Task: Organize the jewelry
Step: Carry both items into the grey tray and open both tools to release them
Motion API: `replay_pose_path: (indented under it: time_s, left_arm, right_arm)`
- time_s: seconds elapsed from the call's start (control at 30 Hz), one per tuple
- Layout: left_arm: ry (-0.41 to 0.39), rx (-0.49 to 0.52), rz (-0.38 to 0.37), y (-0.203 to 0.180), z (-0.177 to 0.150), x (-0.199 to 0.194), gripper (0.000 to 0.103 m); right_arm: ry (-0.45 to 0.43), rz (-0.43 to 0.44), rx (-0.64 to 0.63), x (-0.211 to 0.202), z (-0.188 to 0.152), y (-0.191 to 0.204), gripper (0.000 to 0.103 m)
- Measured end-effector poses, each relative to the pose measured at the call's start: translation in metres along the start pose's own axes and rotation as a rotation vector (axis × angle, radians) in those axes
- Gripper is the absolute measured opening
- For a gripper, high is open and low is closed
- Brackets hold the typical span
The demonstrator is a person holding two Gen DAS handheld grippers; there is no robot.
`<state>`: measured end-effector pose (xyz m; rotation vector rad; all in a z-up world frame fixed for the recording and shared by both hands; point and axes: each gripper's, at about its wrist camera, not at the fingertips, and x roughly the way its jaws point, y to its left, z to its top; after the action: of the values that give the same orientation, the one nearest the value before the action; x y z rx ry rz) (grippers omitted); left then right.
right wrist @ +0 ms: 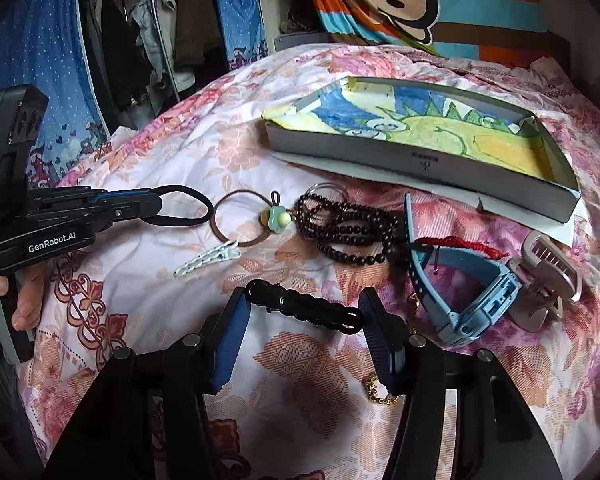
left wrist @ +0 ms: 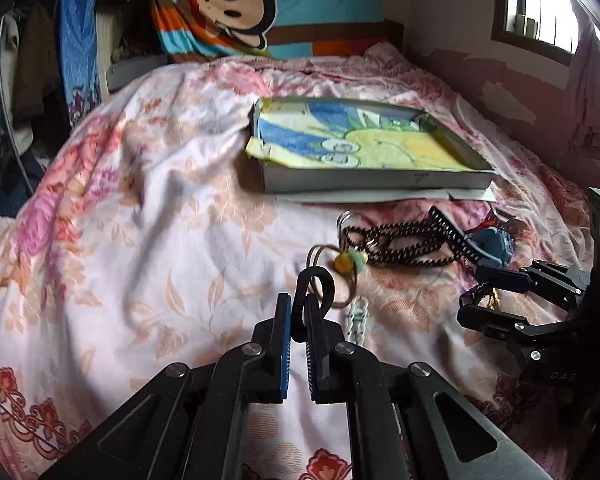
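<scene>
The left gripper (left wrist: 298,312), pinched on a black hair tie (left wrist: 314,284) at lower centre, should lift it straight to the box (left wrist: 376,182) (upper right), while the right gripper (right wrist: 304,332) waits apart around a black clip (right wrist: 304,310).

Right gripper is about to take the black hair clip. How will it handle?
Probably stiff: the black hair clip keeps a straight bar shape between the open right gripper. Its glossy, rounded surface may slip in the pads. It looks light, and it lies on a soft bedsheet, so pressing down could sink it.
</scene>
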<state>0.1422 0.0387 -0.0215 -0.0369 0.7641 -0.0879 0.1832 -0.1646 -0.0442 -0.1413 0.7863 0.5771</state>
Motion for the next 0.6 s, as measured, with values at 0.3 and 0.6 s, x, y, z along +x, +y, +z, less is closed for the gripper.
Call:
replay_pose_path:
  time_s: [0.3, 0.6]
  left_arm:
    - [-0.190, 0.010, -0.014, -0.010, 0.024, -0.036, 0.006]
    - [-0.288, -0.026, -0.110, -0.022, 0.088, -0.013, 0.006]
  right_arm:
    - [-0.115, -0.030, -0.013, -0.024, 0.016, -0.008, 0.051]
    - [-0.258, -0.137, 0.011, -0.036, 0.072, -0.064, 0.051]
